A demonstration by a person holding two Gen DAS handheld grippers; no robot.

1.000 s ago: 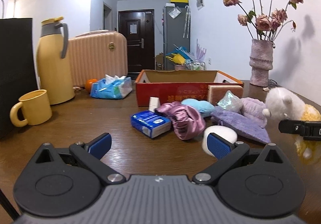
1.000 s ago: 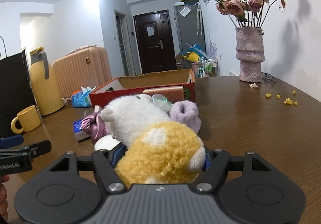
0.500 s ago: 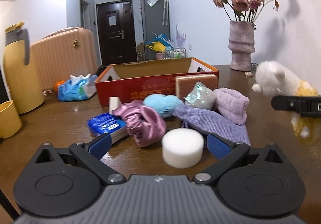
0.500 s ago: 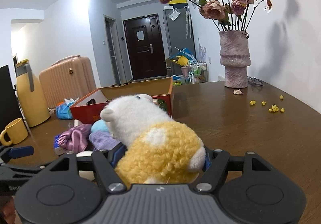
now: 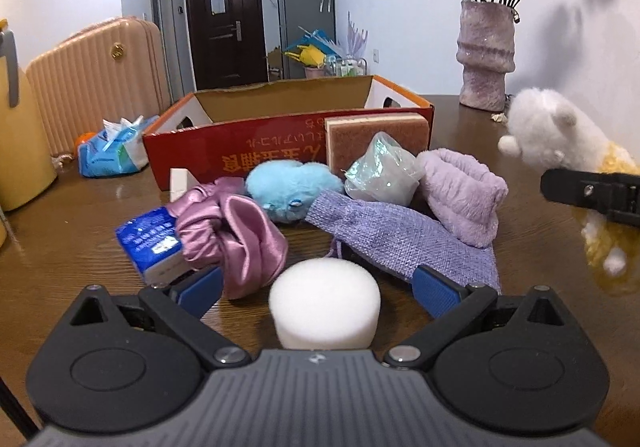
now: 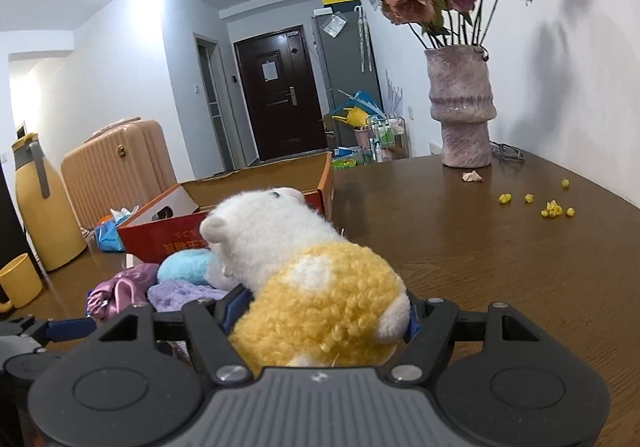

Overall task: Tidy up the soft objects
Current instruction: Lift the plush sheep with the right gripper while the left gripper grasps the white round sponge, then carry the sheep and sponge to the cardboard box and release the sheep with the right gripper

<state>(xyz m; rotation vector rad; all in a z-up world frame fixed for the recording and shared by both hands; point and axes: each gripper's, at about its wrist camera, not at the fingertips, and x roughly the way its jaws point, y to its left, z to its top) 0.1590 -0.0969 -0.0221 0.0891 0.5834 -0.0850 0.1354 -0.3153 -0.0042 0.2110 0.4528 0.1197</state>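
Red cardboard box (image 5: pixel 256 151): sitting open on the table (image 5: pixel 60 247), no contents showing. Left gripper (image 5: pixel 320 289): jaws spread, now straddling the white foam puck (image 5: pixel 324 303), having advanced from a second ago. Right gripper (image 6: pixel 320 311): pinching the plush sheep (image 6: pixel 312 279), carrying it nearer the box.

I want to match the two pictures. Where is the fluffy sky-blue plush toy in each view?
Left wrist view: fluffy sky-blue plush toy lies centre, before the red cardboard box, beside the pink satin scrunchie.
Right wrist view: lower left, partly hidden behind the white-and-yellow plush sheep.
Shared landmark: the red cardboard box.
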